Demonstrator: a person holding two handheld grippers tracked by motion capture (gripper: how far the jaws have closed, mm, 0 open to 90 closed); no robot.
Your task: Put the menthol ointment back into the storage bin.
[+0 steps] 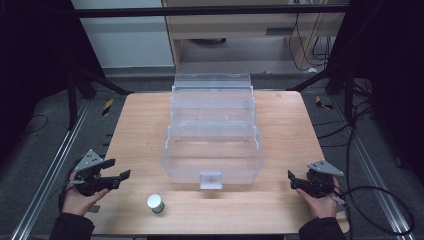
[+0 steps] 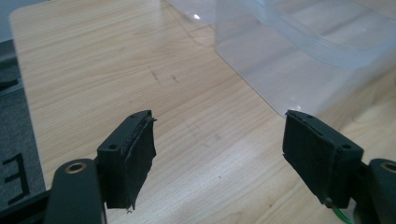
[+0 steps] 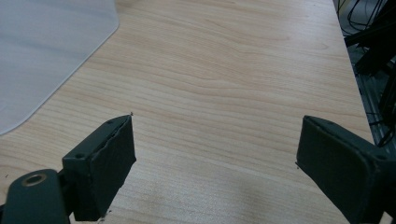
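Left gripper (image 1: pixel 116 171) jaws wide, holding nothing, w/ bare wood btwn it and the clear box (image 1: pixel 212 150). Right gripper (image 1: pixel 291 180) likewise wide, empty, near table (image 1: pixel 140 125) edge right of box. Box centred, long axis across table, latch twd person. Small jar (image 1: pixel 156 203) upright, front-left of box.

The right gripper (image 3: pixel 215 158) had its two black jaws spread wide at the bottom of the frame, nothing between them but bare wooden table (image 3: pixel 224 70). A rounded corner of the clear plastic box (image 3: pixel 46 51) sat in the upper left. Some dark cables (image 3: pixel 373 42) hung off the table's edge, upper right.
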